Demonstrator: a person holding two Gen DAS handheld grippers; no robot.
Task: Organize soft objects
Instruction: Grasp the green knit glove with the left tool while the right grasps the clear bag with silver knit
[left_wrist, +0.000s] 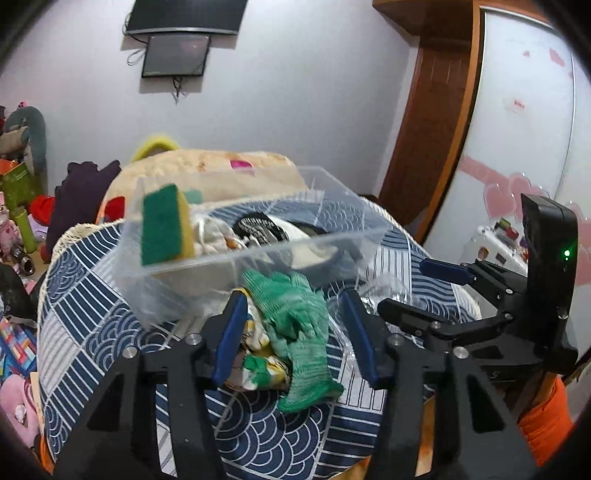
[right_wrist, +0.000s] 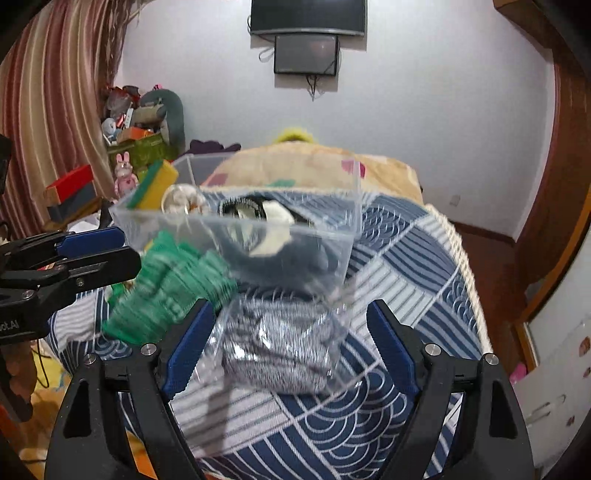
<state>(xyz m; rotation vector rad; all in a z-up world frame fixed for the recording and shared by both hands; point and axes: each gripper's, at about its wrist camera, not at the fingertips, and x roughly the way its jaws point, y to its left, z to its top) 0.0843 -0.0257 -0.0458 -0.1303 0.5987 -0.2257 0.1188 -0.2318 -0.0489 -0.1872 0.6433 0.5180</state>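
Left gripper (left_wrist: 291, 332) spread wide around one green glove (left_wrist: 295, 325) on the patterned tabletop (left_wrist: 92, 295), one clear bin (left_wrist: 236, 236) just behind with one sponge (left_wrist: 166, 229), right gripper (right_wrist: 288, 347) wide too, straddling one gray scrubber (right_wrist: 280, 350).

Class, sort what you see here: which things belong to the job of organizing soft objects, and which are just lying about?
Belongs to the job:
green glove
sponge
clear bin
grey knit
left gripper
right gripper

Just lying about:
wall screen
curtain
pink rabbit toy
wardrobe
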